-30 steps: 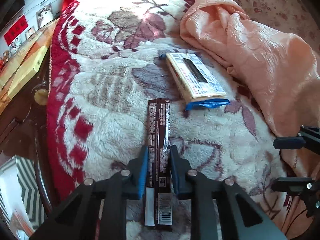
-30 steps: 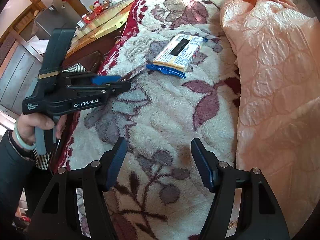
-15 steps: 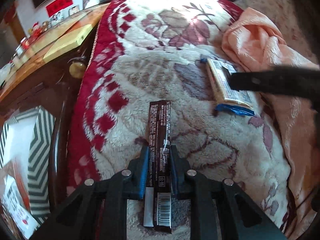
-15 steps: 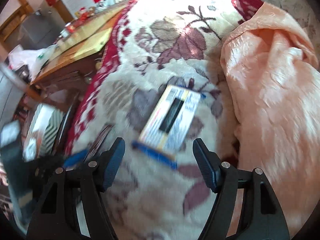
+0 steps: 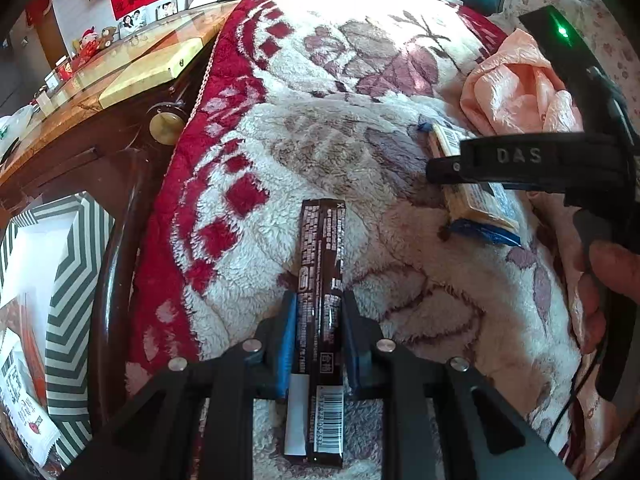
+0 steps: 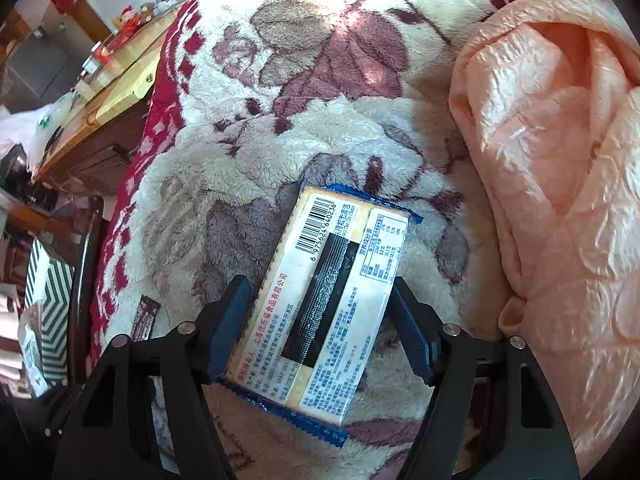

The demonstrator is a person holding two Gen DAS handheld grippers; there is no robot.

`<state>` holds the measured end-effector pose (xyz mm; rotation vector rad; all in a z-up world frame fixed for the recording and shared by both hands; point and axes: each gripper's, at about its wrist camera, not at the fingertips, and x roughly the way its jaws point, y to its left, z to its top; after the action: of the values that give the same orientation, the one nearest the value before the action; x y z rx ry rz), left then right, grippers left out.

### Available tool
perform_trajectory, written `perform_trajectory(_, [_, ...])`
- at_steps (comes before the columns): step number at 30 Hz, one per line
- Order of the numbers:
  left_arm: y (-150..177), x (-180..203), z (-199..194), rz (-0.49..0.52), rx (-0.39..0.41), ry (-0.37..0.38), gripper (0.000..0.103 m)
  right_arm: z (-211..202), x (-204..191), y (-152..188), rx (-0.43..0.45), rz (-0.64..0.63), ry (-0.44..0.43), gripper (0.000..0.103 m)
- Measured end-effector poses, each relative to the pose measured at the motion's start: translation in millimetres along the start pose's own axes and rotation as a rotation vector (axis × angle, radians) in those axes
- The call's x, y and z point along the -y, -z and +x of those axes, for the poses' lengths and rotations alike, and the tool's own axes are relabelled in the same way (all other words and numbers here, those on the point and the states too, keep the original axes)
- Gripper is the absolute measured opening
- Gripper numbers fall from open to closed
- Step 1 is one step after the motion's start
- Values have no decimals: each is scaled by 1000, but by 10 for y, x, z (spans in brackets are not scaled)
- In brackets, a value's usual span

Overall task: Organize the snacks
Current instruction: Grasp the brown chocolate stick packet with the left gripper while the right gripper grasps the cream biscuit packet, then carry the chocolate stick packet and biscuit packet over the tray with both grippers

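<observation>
Step in hand: the person is gathering two snacks off the bed; one is already being gripped, the second is being lined up for a grasp.
Left hand-held gripper (image 5: 318, 332): its blue-padded fingers are pressing both long edges of the brown snack bar (image 5: 321, 264), holding it lengthwise with the barcode end toward the camera.
Right hand-held gripper (image 6: 320, 324): it is standing wide apart, straddling the cracker pack (image 6: 328, 304); the left pad is sitting just beside the pack's edge, the right pad is a little off it, so nothing is being held.
Cracker pack: it is lying label-up and slightly skewed on the fleece blanket (image 6: 248, 148), beside the peach quilt (image 6: 560, 160).
Next move, as I judge it: the right fingers are needing to close squarely across the pack's width, then lift; likely both items are heading for the striped box (image 5: 68, 264) beside the bed.
Materials: the bar is a slim, glossy, foil-like wrapper; the pack is a flat rectangular block in crinkly film with serrated blue end seals, probably rigid but crushable.
Surface: the blanket is deep, plush pile with red and mauve leaf patterns, soft enough for fingers to sink in.
Quilt: it is crumpled, with a satiny sheen.
</observation>
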<state>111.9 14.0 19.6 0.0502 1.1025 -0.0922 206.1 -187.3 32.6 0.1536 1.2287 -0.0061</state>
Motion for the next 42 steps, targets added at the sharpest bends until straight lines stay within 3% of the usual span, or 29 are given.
perform_trajectory(9, [16, 16, -14, -5, 11, -17, 24, -127, 7, 187, -3, -107, -21, 58])
perform_trajectory(18, [104, 16, -102, -37, 9, -38, 23, -487, -53, 715, 21, -170, -68, 56])
perform_trajectory(27, [417, -104, -288, -59, 10, -55, 23, -768, -205, 1143, 56, -195, -116, 55])
perform_trajectory(34, [582, -120, -429, -62, 27, -55, 23, -725, -313, 1415, -23, -239, -90, 55])
perform_trajectory(42, [579, -95, -368, -63, 29, -68, 25, -588, -355, 1354, -89, -263, -36, 62])
